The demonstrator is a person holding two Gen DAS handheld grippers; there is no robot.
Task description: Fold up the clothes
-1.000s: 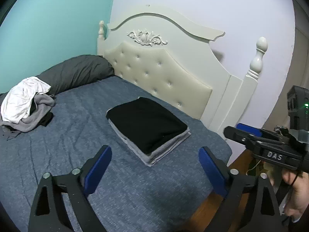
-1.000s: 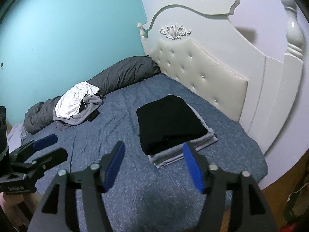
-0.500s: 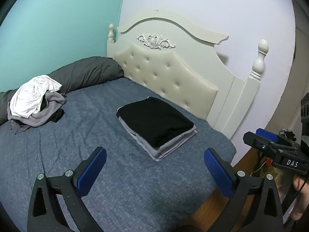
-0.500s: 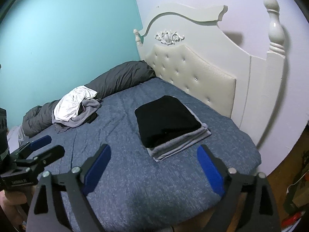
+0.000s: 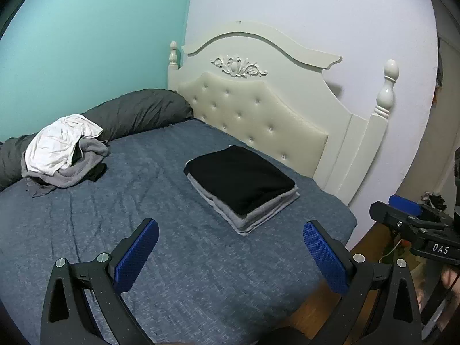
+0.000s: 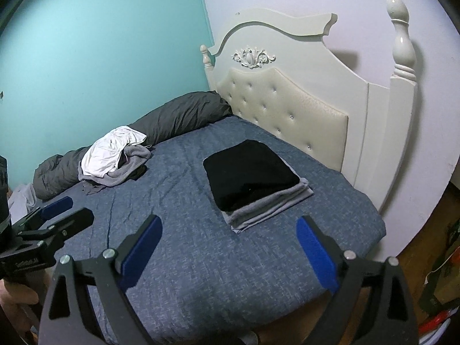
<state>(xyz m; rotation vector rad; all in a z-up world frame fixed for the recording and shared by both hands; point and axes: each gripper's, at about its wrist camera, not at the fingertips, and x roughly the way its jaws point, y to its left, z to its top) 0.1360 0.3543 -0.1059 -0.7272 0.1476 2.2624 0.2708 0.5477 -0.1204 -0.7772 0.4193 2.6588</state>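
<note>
A cream headboard [image 5: 258, 106] stood against a pale wall [image 5: 302, 8], beside a turquoise wall [image 5: 86, 37]; the floor [image 6: 425, 218] was perhaps wooden.

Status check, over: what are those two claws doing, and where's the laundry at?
Left gripper and right gripper open, empty, over the bed. Folded stack by the headboard. Unfolded pile waiting far side. Nothing in the way.

A home bedroom: a bed [image 5: 178, 247] with a blue-grey cover fills the middle of the frame, backed by a cream tufted headboard [image 5: 258, 115] with carved trim and turned posts. A rolled dark duvet [image 5: 138, 112] lies along the turquoise wall [image 5: 86, 43] at upper left; wooden floor [image 6: 425, 230] shows at lower right.
</note>
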